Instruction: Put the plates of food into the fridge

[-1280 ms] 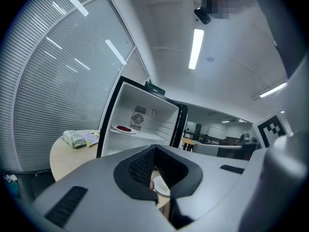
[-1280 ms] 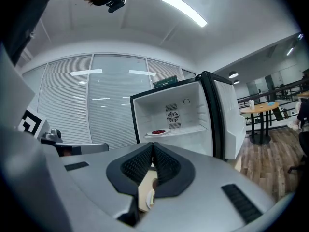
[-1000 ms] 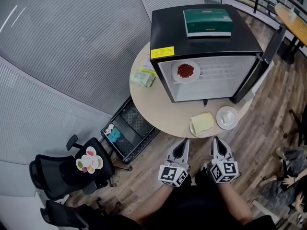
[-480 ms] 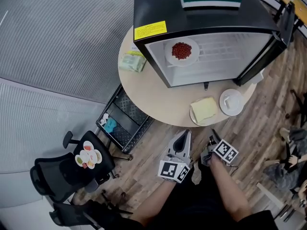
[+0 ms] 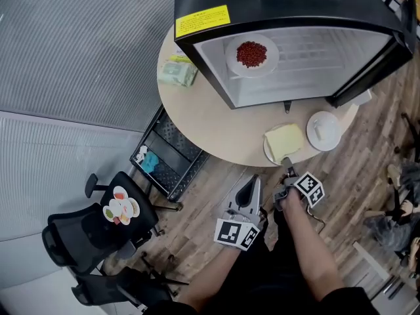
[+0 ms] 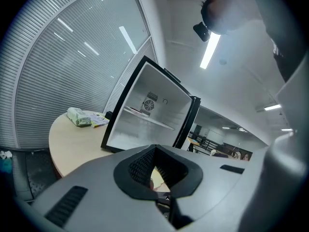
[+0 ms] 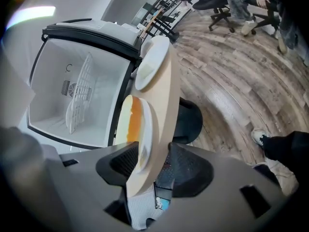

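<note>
Right gripper view: right gripper point(image 7: 154, 168) jaws, just opened wide, are set astride yellow-food plate point(image 7: 144, 129) rim at table point(image 7: 166, 81) edge, unclamped, prob. for a grab. Empty left gripper point(image 5: 250, 190) is held shut. Red-food plate point(image 5: 251, 54) is already shelved in fridge point(image 5: 282, 8).

Holds left gripper point(image 5: 253, 180) low at centre of the head view, jaws shut and empty, pointing up-frame. Reaches right gripper point(image 5: 287, 174) just to its right, tilted sideways, jaws just opening wide around plate point(image 7: 146, 124) rim and table point(image 7: 165, 100) edge, pads not pressing. Brings forearms point(image 5: 305, 245) in from bottom edge.
</note>
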